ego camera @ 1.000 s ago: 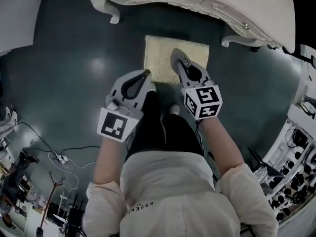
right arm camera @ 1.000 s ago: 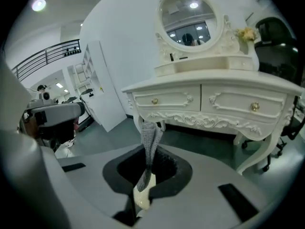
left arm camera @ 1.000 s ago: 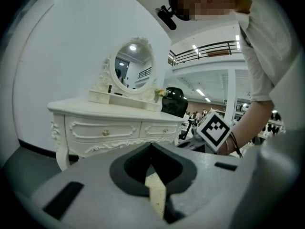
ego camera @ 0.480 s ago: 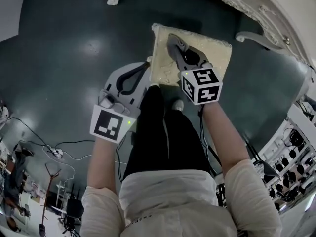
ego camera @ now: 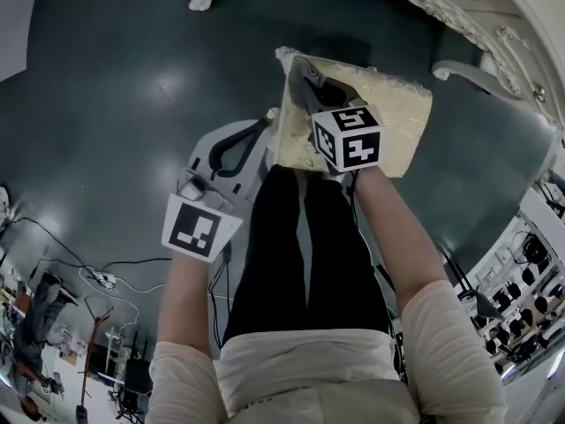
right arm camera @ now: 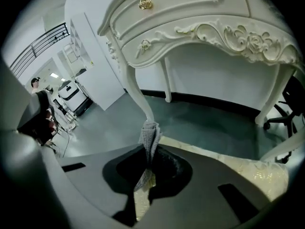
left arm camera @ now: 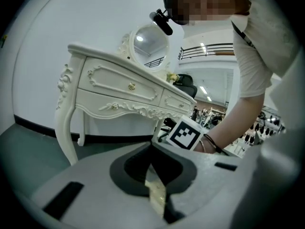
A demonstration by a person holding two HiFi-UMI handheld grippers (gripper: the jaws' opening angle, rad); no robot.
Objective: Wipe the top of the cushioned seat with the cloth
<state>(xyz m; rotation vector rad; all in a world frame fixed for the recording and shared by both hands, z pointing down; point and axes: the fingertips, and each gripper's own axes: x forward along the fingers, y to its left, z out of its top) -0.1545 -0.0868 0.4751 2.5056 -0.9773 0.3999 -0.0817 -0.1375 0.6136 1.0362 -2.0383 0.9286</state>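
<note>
The cushioned seat (ego camera: 393, 122) is a cream-gold square on the dark floor, just ahead of the person's legs. My right gripper (ego camera: 298, 67) hovers over its left part, shut on a grey cloth (right arm camera: 150, 136) that sticks up between the jaws. In the right gripper view (right arm camera: 147, 149) the cushion (right arm camera: 250, 173) lies below and to the right. My left gripper (ego camera: 262, 125) is beside the seat's left edge, jaws together with nothing gripped. A sliver of cushion (left arm camera: 156, 194) shows under the left gripper (left arm camera: 151, 149).
A white ornate dressing table (ego camera: 494, 16) stands behind the seat, its curved leg (right arm camera: 136, 87) close ahead of the cloth. Cables (ego camera: 115, 281) lie on the floor at left. Shelves of small items (ego camera: 530, 299) line the right. An office chair (right arm camera: 291, 109) stands far right.
The seat now sits larger and nearer in the head view. My right gripper has shifted left and forward over the seat's left part. The left gripper stays beside the left edge.
</note>
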